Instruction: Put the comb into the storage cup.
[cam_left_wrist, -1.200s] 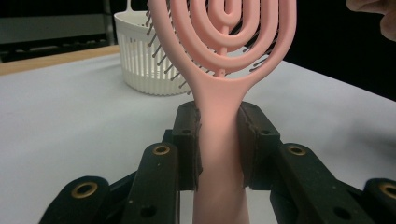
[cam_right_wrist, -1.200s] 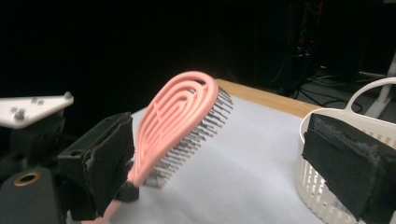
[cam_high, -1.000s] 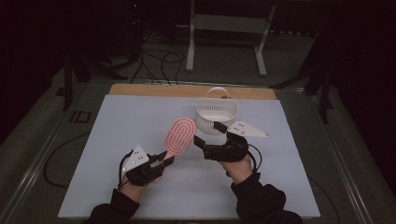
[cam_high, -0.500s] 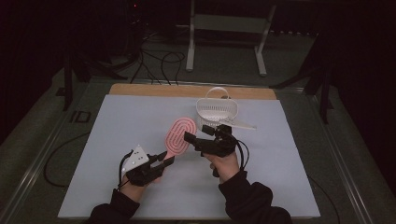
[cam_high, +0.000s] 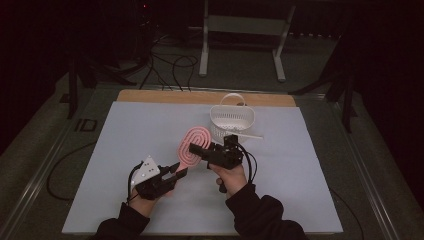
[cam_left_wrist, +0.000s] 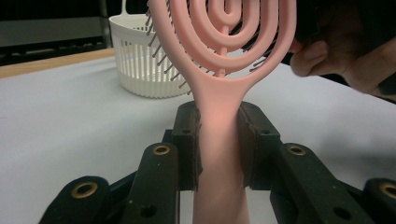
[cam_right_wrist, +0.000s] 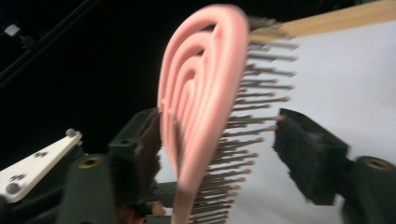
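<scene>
The person's left gripper (cam_high: 176, 171), low and left of centre in the high view, has its jaws clamped on the handle of a pink hairbrush (cam_high: 192, 142), which slants up toward the middle of the frame above the white table (cam_high: 125, 140). In the left gripper view the two black pads press on either side of that handle. The right gripper (cam_high: 196, 149) sits just right of the brush head; its jaws have just been closing, with the head between them. In the right gripper view one pad lies against the pink back and the other meets the bristle tips. A white basket (cam_high: 232, 119) stands just beyond, upper centre.
</scene>
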